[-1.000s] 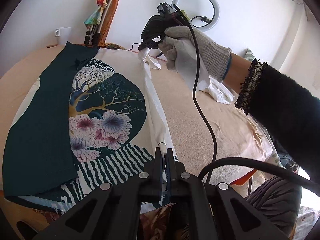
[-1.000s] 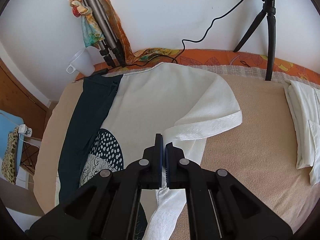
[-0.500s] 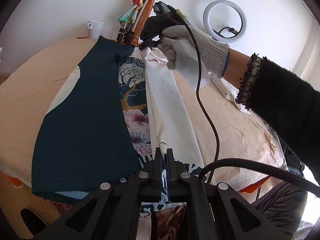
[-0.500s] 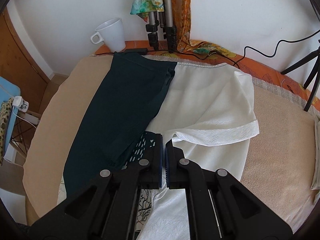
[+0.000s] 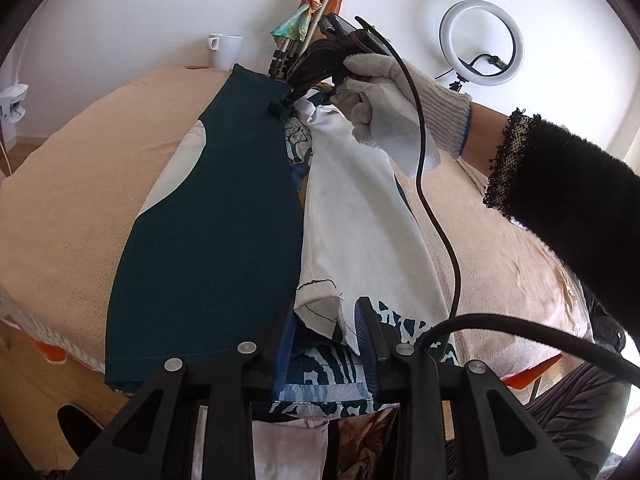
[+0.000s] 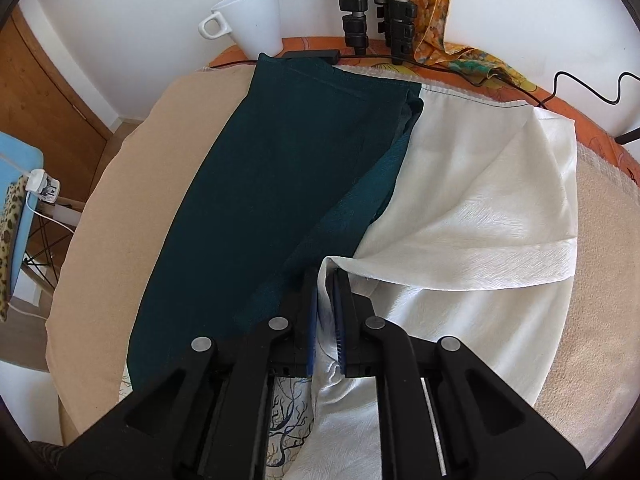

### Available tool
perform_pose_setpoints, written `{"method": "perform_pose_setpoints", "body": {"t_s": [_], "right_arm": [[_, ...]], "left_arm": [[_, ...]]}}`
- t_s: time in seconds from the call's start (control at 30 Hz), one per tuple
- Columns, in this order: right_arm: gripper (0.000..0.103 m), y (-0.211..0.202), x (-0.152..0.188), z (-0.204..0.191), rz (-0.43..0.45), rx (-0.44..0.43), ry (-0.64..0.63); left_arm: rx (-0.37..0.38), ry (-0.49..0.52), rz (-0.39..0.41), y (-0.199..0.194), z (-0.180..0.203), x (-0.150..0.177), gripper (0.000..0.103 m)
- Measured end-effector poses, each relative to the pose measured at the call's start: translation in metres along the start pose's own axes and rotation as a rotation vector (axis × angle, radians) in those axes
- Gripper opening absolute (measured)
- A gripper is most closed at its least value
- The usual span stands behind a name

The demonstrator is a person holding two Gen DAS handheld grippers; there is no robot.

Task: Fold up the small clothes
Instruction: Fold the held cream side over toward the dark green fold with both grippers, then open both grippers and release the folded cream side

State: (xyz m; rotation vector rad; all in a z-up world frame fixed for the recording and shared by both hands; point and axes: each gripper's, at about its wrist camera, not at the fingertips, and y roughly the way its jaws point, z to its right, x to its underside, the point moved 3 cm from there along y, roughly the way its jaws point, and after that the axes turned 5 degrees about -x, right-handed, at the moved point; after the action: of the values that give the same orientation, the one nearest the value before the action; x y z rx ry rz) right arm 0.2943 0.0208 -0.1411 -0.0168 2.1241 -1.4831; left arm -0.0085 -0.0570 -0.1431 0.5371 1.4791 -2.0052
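A printed garment lies on the beige table, its dark green side (image 5: 208, 216) folded over on the left and its white side (image 5: 360, 216) folded in on the right. My left gripper (image 5: 326, 320) is open, its jaws standing on either side of the white hem corner (image 5: 320, 304) at the near edge. My right gripper (image 6: 329, 280) is shut on the white fabric (image 6: 472, 240) at the far end; in the left wrist view it (image 5: 298, 100) is held by a gloved hand above the garment's top.
A white mug (image 6: 250, 20) and tripod legs (image 6: 376, 8) with a colourful scarf stand at the table's far edge. A ring light (image 5: 480, 44) stands at the back right. A cable (image 6: 520, 88) runs along the far rim.
Both grippers carried the white side leftward over the tree print toward the green panel. My left gripper then opened and let go of the hem.
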Motion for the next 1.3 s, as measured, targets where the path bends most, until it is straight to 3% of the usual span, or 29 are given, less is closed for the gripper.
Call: {"method": "perform_pose_setpoints", "body": {"t_s": [0.07,0.23,0.27,0.37,0.53,0.8,0.83,0.87,0.9,1.2,1.3], "right_arm": [[0.038,-0.007,0.001,0.003,-0.008,-0.056,0.016],[0.040,-0.057,0.002,0.022,0.070,-0.217,0.045],[0.040,-0.068,0.002,0.030,0.098,-0.218,0.050],[0.040,-0.086,-0.002,0.063,0.148,-0.158,0.095],[0.040,-0.076,-0.006,0.119,0.147,-0.022,0.219],[0.040,-0.047,-0.012,0.143,0.115,-0.002,0.257],[0.037,-0.044,-0.012,0.142,0.106,-0.004,0.246],[0.018,-0.042,-0.013,0.141,0.095,-0.006,0.232],[0.009,-0.040,-0.013,0.138,0.076,-0.009,0.220],[0.005,-0.052,-0.056,0.109,0.128,-0.144,0.277],[0.005,-0.043,-0.079,0.090,0.135,-0.142,0.260]], "left_arm": [[0.002,0.004,0.012,-0.007,-0.001,-0.001,0.031],[0.026,0.040,0.051,-0.027,0.002,-0.003,0.032],[0.019,0.055,0.061,-0.031,0.003,-0.003,0.033],[0.016,0.069,0.082,-0.037,0.003,-0.006,0.033],[0.006,0.058,0.082,-0.031,-0.003,-0.013,0.033],[-0.016,0.008,0.060,-0.021,-0.019,-0.017,0.033],[-0.019,0.002,0.060,-0.021,-0.021,-0.018,0.033],[-0.021,-0.005,0.062,-0.021,-0.023,-0.019,0.033],[-0.022,-0.012,0.065,-0.022,-0.026,-0.020,0.033],[-0.038,-0.059,0.079,-0.023,-0.046,-0.025,0.032],[-0.054,-0.078,0.078,-0.021,-0.054,-0.026,0.032]]}}
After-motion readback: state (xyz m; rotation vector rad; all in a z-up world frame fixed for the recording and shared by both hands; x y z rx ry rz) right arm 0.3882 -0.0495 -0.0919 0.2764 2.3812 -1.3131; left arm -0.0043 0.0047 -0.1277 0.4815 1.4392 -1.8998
